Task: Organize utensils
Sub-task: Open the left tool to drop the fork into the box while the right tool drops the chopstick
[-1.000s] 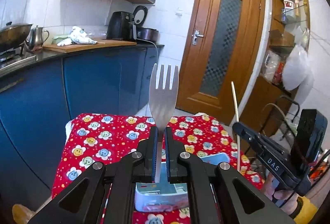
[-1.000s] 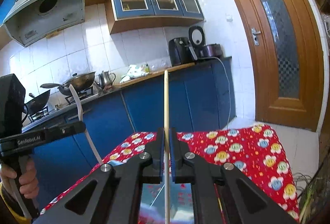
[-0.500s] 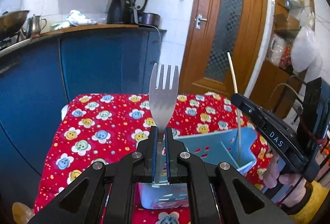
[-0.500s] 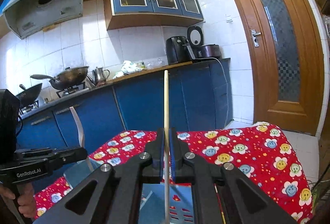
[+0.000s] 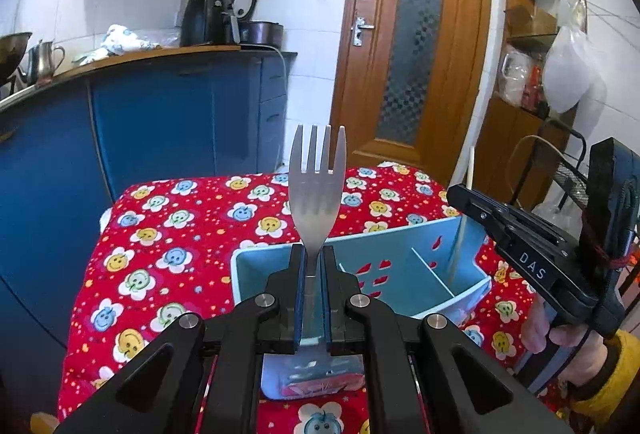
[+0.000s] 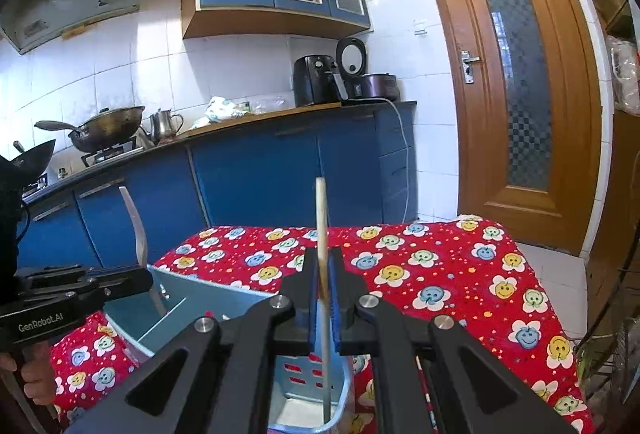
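Note:
My left gripper (image 5: 313, 262) is shut on a steel fork (image 5: 317, 178), held upright with tines up, its handle hanging over the left compartment of a light blue divided utensil holder (image 5: 404, 270). My right gripper (image 6: 322, 270) is shut on a pale chopstick (image 6: 321, 218), held upright with its lower end inside the holder (image 6: 176, 310). In the left wrist view the right gripper (image 5: 532, 258) hangs over the holder's right end, with the chopstick (image 5: 468, 178) rising above it. In the right wrist view the left gripper (image 6: 76, 290) with the fork (image 6: 138, 234) is at the left.
The holder stands on a table with a red smiley-flower cloth (image 5: 168, 230). Blue kitchen cabinets (image 6: 256, 178) with pans and appliances run behind it. A wooden door (image 5: 408, 46) is at the back right and a shelf unit (image 5: 536, 74) stands to the right.
Both grippers have come down toward the holder, which now looms larger below them. The chopstick's lower end has gone into the holder. The fork has lowered over the left compartment.

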{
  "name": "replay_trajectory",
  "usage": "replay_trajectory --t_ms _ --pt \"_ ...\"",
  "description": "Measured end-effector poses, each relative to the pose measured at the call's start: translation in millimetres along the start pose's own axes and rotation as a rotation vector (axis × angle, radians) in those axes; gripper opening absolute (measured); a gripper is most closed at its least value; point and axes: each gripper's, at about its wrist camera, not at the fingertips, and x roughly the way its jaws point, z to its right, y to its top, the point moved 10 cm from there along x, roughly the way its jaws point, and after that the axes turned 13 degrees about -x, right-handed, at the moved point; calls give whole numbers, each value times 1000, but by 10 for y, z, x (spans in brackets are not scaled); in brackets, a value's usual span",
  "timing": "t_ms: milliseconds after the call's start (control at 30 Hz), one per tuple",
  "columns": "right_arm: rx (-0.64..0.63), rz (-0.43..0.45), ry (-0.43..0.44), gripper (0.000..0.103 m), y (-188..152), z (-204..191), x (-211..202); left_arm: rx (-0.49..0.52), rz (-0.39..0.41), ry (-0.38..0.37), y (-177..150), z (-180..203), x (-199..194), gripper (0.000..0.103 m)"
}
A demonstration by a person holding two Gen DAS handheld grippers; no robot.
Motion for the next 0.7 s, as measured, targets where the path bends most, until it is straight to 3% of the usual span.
replay_trajectory --t_ms 100,167,233,300,700 --pt "-14 -5 12 7 -14 -33 -21 -16 -10 19 0 -22 -29 9" --pt "-6 -22 21 7 -28 -37 -31 -25 -30 25 -17 -21 -54 18" --pt "4 -33 24 12 -24 -32 -50 -34 -41 22 -31 -14 -89 25" --pt "17 -27 32 27 16 -19 -105 -37 -45 18 -44 5 -152 33" --pt "21 -9 60 31 356 -145 -653 -25 -49 31 -154 36 -669 42"
